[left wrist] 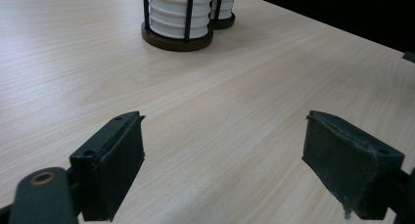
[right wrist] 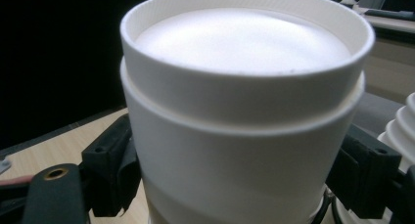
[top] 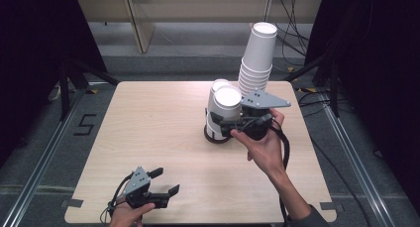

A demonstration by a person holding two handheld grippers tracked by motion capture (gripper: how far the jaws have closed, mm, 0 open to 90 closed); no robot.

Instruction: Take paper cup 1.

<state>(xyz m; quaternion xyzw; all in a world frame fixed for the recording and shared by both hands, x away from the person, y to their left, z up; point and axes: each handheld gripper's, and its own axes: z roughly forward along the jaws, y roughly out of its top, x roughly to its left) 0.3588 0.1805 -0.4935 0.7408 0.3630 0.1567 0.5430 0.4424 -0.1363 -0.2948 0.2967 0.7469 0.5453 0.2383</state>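
Upside-down white paper cups (top: pixel 227 102) are stacked in a dark round holder (top: pixel 217 137) right of the table's middle. My right gripper (top: pixel 221 121) reaches in from the right, its jaws on either side of the upper cups. In the right gripper view a white cup (right wrist: pixel 244 116) sits between the black pads (right wrist: pixel 110 170), which press on both its sides; my right gripper (right wrist: pixel 235 180) is shut on it. A tall leaning stack of cups (top: pixel 257 58) rises just behind. My left gripper (top: pixel 167 181) rests near the front edge, open with nothing between its jaws (left wrist: pixel 222 165).
The light wooden table (top: pixel 153 123) is bare on its left half. Seen from the left gripper, two cup holders (left wrist: pixel 177 35) stand side by side far ahead. Dark curtains, stands and cables surround the table.
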